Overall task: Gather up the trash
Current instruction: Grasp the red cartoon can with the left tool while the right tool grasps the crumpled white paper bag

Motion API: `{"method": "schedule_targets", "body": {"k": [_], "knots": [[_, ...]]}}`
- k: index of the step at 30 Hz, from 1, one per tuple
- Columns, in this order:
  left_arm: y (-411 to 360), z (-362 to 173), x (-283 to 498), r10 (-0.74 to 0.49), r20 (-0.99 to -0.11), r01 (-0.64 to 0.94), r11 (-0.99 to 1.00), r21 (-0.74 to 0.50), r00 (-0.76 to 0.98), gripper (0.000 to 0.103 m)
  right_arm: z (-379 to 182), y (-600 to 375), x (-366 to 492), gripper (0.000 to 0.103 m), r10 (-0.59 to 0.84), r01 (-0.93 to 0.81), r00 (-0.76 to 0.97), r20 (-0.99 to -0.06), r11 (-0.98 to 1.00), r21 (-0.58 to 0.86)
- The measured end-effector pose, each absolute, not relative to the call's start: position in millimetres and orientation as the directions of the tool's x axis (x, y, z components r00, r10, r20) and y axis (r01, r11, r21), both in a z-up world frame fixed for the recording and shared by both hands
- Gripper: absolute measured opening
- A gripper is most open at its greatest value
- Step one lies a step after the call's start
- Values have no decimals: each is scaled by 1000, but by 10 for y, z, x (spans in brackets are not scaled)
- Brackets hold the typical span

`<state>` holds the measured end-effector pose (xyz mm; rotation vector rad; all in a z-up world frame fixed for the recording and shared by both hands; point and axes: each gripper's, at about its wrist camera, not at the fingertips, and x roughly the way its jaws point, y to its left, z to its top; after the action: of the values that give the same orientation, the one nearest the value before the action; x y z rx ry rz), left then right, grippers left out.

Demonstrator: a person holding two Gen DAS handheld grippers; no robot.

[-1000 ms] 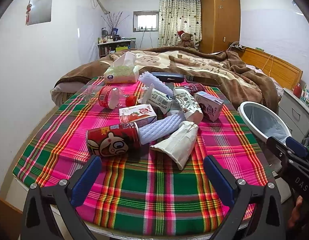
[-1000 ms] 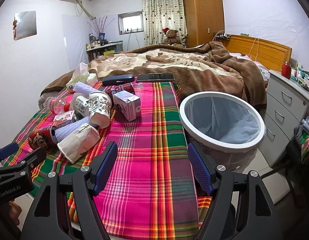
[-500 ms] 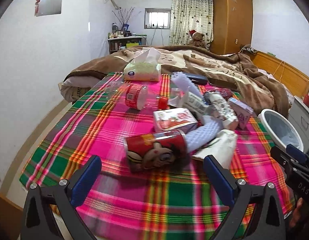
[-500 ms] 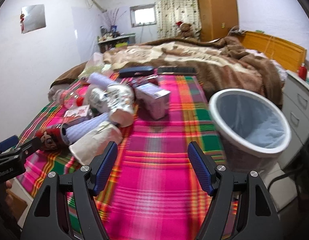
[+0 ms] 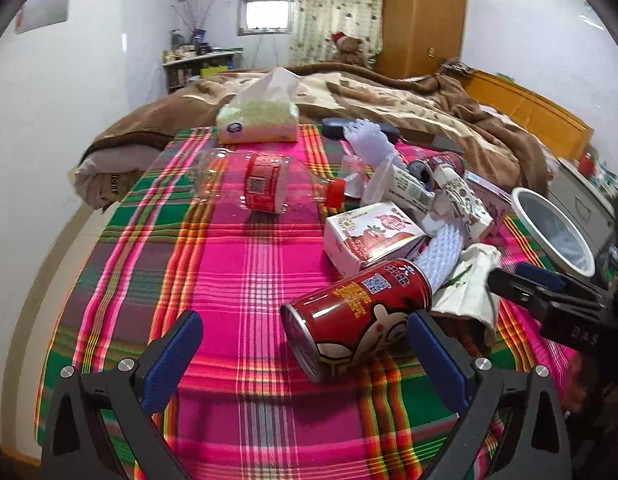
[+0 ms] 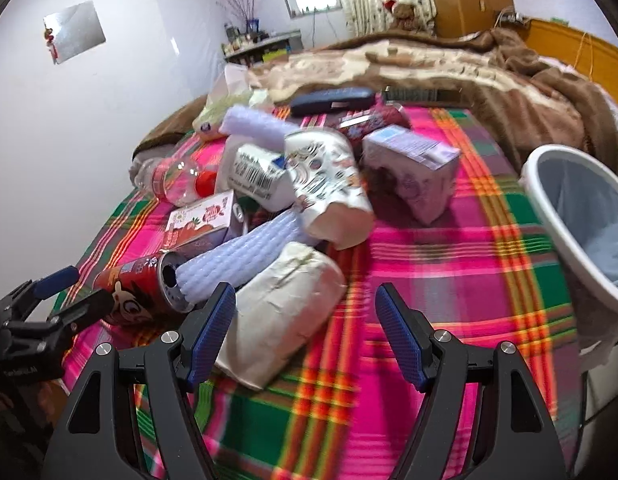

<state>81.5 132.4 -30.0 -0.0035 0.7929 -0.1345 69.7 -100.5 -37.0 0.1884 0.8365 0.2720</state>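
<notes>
**Both grippers open over the trash pile, nothing picked up**

The left gripper (image 5: 301,356) hangs wide open over the plaid pink-and-green cloth on the desk (image 5: 237,280). The red cylindrical drink can with a cartoon face (image 5: 361,312) lies on its side between its blue fingers, closer to the right one, and I can't tell if it touches that pad.

The right gripper (image 6: 305,332) is open too, empty. A crumpled white paper cup with a leafy print (image 6: 281,312) lies right by its left finger, looks like it touches or sits just beside the pad, hard to say with the blur.

The rest of the trash sits in a heap: a white carton with strawberry print (image 5: 373,236), a lavender ribbed foam sleeve (image 6: 237,256) poking at the can's open end, a clear plastic bottle with red label and cap (image 5: 265,188), a purple juice box (image 6: 417,172) and a patterned white paper cup (image 6: 329,184).

The white round bin with a pale blue liner (image 6: 557,216) stands off the desk's right edge, well apart from the pile. A soft tissue pack (image 5: 257,124) sits at the far end by the brown blanket on the bed (image 6: 449,68).
</notes>
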Motion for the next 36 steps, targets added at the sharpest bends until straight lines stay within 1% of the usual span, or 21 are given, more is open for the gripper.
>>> {"method": "schedule_targets", "body": {"k": [4,7,13,17,20,25,29,33,36], "knots": [[1325,-303,848,-139,-720,167,985,-33,680,103,-423,-962,780,74,318,-162,602,-733,947,278],[1297,-316,908,-157,-731,209,978,-20,664,103,-424,-978,825,74,342,-154,582,-738,937,313],[1275,-356,1021,-199,-753,256,966,-42,627,103,-504,-932,972,74,373,-143,522,-767,925,353],[1251,-390,1084,-225,-771,273,959,-68,596,103,-432,-943,905,73,330,-152,527,-783,943,294],[1220,-450,1112,-248,-782,294,952,-88,571,100,-432,-1040,877,72,335,-157,513,-790,942,298],[1102,-519,1058,-304,-788,333,933,-133,536,98,-395,-1173,815,71,294,-172,517,-804,956,239],[939,-513,894,-341,-786,365,917,-159,515,98,-332,-1279,788,71,231,-175,536,-812,971,161],[776,-474,769,-398,-772,386,897,-214,496,98,-305,-1407,777,71,168,-154,551,-817,983,99],[662,-449,692,-405,-768,404,891,-209,496,98,-293,-1512,749,71,171,-112,549,-818,985,131]]}}
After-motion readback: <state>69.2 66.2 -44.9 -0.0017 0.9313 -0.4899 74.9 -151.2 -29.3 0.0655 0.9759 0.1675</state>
